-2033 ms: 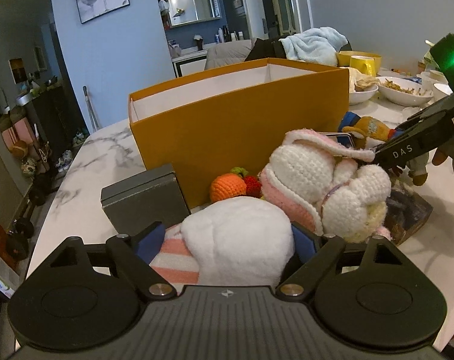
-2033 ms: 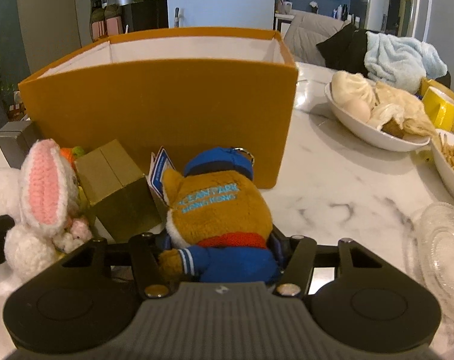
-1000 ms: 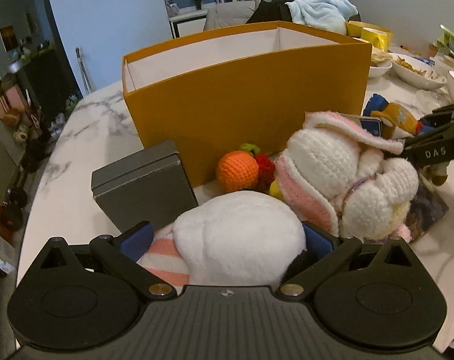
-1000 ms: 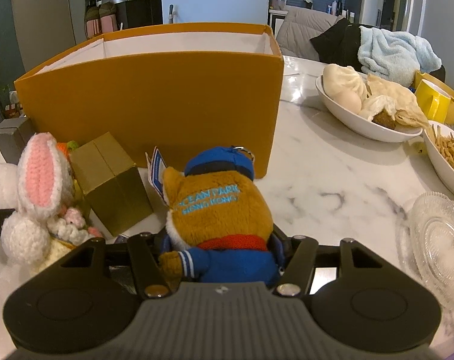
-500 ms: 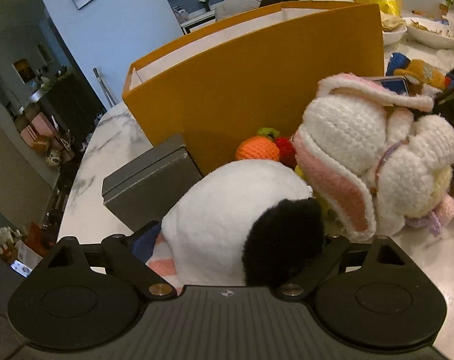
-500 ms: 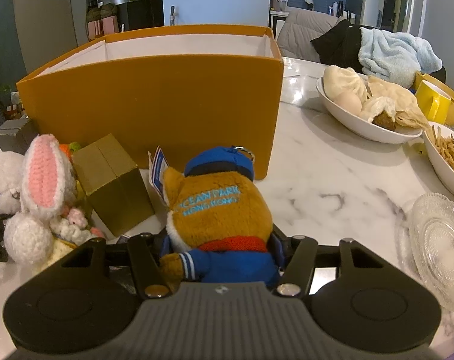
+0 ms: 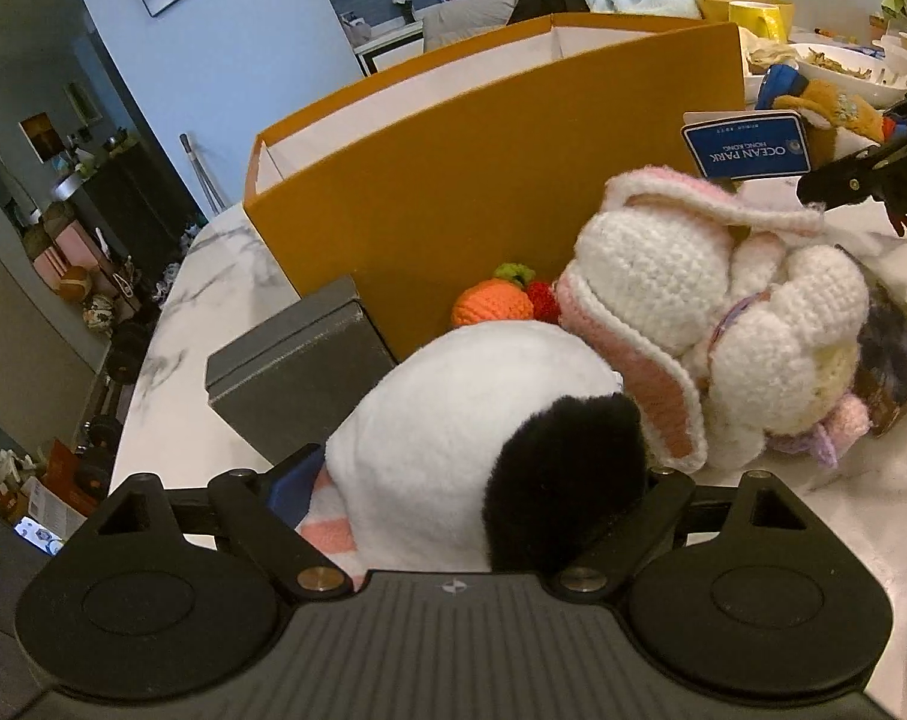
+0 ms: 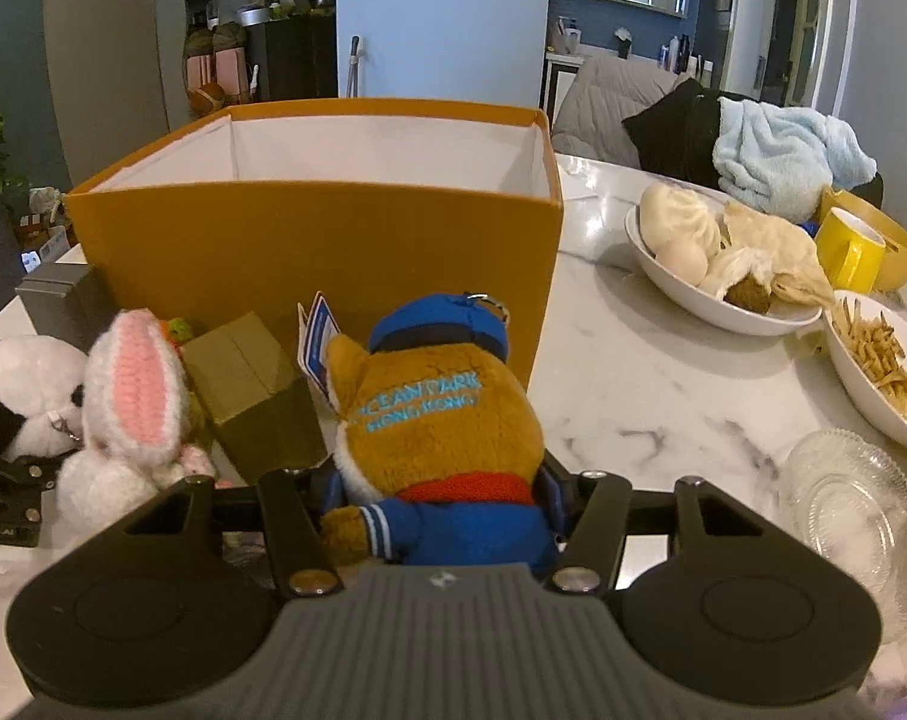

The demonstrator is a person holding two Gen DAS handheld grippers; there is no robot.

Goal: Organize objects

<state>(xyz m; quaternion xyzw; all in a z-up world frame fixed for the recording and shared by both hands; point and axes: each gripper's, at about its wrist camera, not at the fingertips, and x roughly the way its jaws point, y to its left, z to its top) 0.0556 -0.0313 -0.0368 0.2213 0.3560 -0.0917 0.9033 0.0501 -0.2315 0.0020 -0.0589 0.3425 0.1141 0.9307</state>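
From the left wrist camera, the left gripper [image 7: 483,480] clamped a black-and-white panda plush [image 7: 465,426] at the near edge of the marble table [image 7: 213,276]. A crocheted rabbit [image 7: 723,330] lay just beside it, against the front wall of the orange box [image 7: 483,180], with a grey box [image 7: 297,360] beside the panda.

From the right wrist camera, the right gripper [image 8: 441,510] squeezed a brown plush in a blue uniform [image 8: 441,420], lettered "OCEAN PARK", before the orange box's front wall. A bowl of buns [image 8: 711,276] sat toward the table's right edge.
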